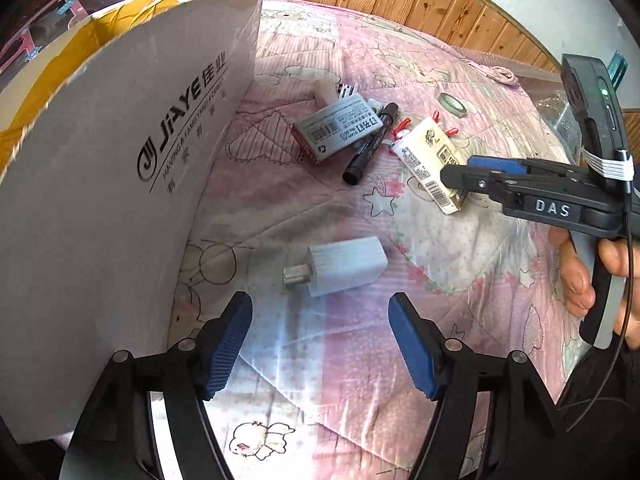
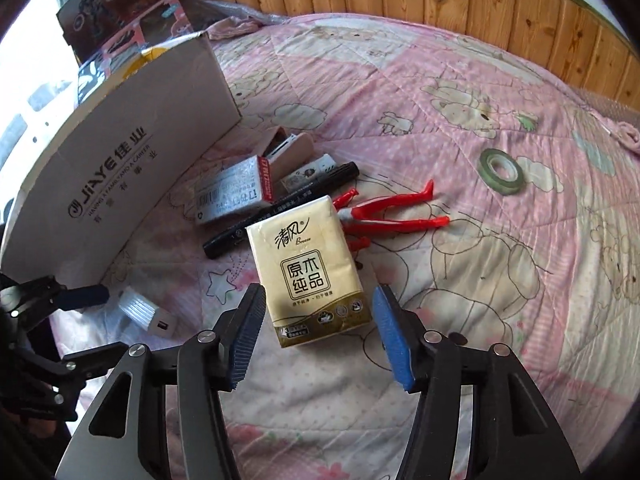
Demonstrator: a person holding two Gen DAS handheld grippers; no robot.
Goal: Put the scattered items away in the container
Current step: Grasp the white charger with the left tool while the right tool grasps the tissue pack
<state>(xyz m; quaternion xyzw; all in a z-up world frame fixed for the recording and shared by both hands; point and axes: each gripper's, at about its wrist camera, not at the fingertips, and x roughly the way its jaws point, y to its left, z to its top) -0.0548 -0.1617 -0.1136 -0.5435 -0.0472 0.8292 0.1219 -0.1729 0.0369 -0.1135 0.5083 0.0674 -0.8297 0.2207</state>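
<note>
On a pink quilted bedspread (image 2: pixel 460 92), the right gripper (image 2: pixel 318 332) hung with fingers spread wide on either side of a gold tissue pack (image 2: pixel 306 268), not yet touching it. The left gripper (image 1: pixel 320 340) was also released, a white charger (image 1: pixel 344 266) lying at its 12 o'clock, and the cardboard box (image 1: pixel 120 184) standing at 9 o'clock

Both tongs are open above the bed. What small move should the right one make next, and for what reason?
Probably lower the right tongs a little and close them on the tissue pack. The pack lies flat on the quilt, its near end already between the open blue pads, and nothing blocks its sides there. The left tongs are open before the white charger.
</note>
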